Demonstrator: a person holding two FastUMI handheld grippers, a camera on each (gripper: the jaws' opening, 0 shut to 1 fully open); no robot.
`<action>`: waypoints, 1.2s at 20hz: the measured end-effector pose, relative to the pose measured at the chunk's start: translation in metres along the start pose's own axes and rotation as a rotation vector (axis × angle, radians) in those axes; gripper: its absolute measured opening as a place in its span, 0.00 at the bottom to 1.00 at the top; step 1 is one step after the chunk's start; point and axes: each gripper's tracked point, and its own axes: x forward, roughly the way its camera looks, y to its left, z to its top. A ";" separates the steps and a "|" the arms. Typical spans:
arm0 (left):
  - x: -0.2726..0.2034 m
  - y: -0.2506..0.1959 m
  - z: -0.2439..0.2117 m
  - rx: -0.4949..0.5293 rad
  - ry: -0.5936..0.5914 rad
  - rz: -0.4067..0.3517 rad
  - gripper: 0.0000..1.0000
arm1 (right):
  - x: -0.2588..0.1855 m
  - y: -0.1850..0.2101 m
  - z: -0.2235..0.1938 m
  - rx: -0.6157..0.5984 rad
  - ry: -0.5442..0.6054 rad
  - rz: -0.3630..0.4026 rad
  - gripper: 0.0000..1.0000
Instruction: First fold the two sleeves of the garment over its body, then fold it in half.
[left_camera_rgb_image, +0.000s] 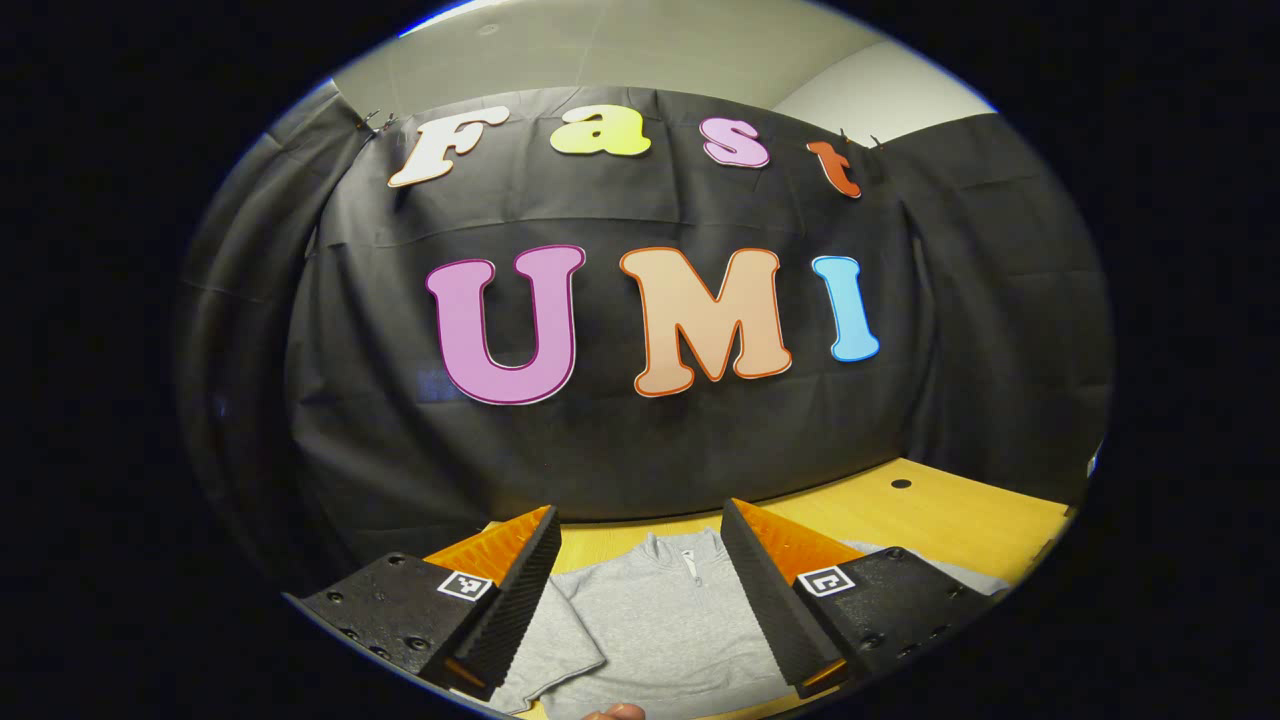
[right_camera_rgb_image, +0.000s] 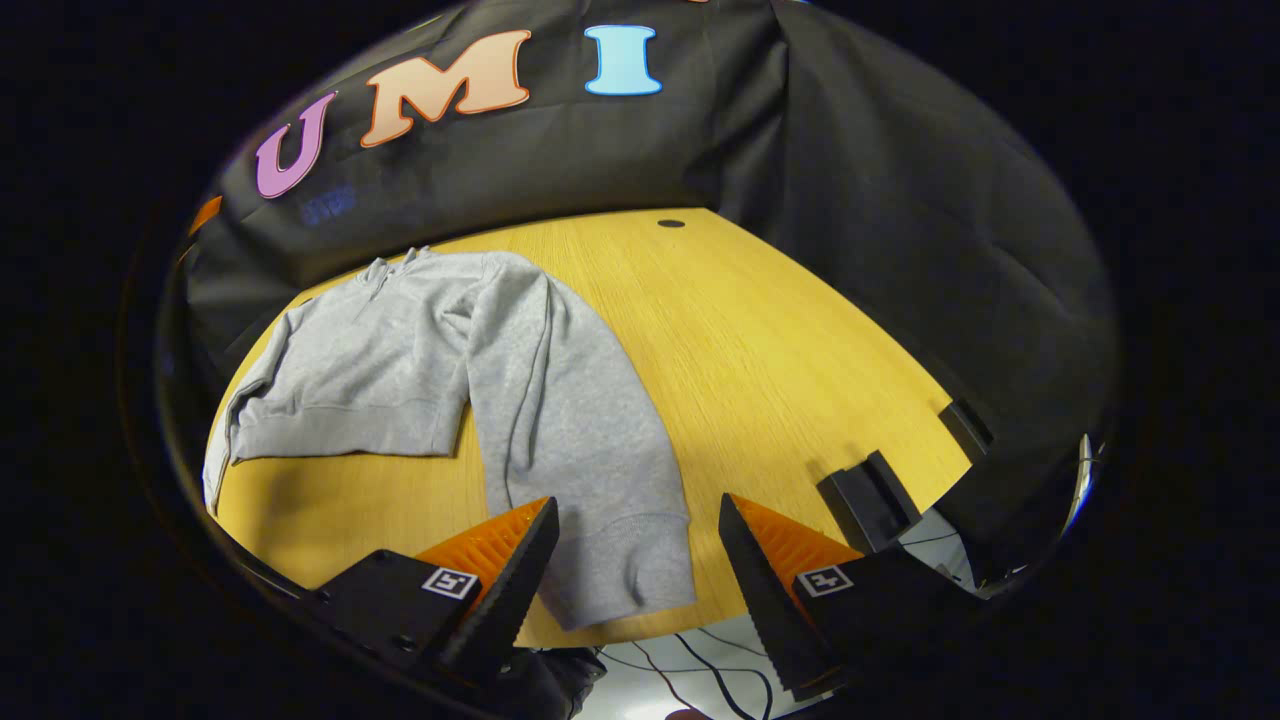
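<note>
A grey sweatshirt (right_camera_rgb_image: 400, 350) lies flat on the yellow worktop (right_camera_rgb_image: 780, 340), its collar toward the back edge under the black cloth wall. One long sleeve (right_camera_rgb_image: 590, 450) runs down to the near edge, the cuff (right_camera_rgb_image: 630, 570) lying right at the worktop's lip. The right tongs (right_camera_rgb_image: 635, 545) hang open above that cuff, gripping nothing. In the left gripper view, the left tongs (left_camera_rgb_image: 640, 570) are also open and empty, held over the chest below the collar zip (left_camera_rgb_image: 690, 565), with the other sleeve (left_camera_rgb_image: 545, 640) lying bent beside the body.

The risk sits at the near edge. With the cuff so close to it, a low approach could strike the worktop's lip or nudge the cuff off, and the hanging weight would drag the sleeve askew. A pinch that catches only the top layer of the cuff would likely let the sleeve twist as it is carried over. Lifting too briskly could also tug the shoulder and shift the whole sweatshirt toward the near edge, spoiling the later half fold.
</note>
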 end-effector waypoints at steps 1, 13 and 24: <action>0.000 -0.003 -0.001 0.002 0.003 0.001 0.94 | 0.003 -0.001 -0.006 0.000 0.020 0.009 0.99; 0.001 -0.042 0.011 0.013 -0.006 0.054 0.94 | 0.012 0.019 -0.026 0.034 0.142 0.186 0.16; -0.001 -0.022 0.010 0.013 -0.012 0.093 0.94 | 0.002 0.043 0.015 0.138 0.074 0.228 0.01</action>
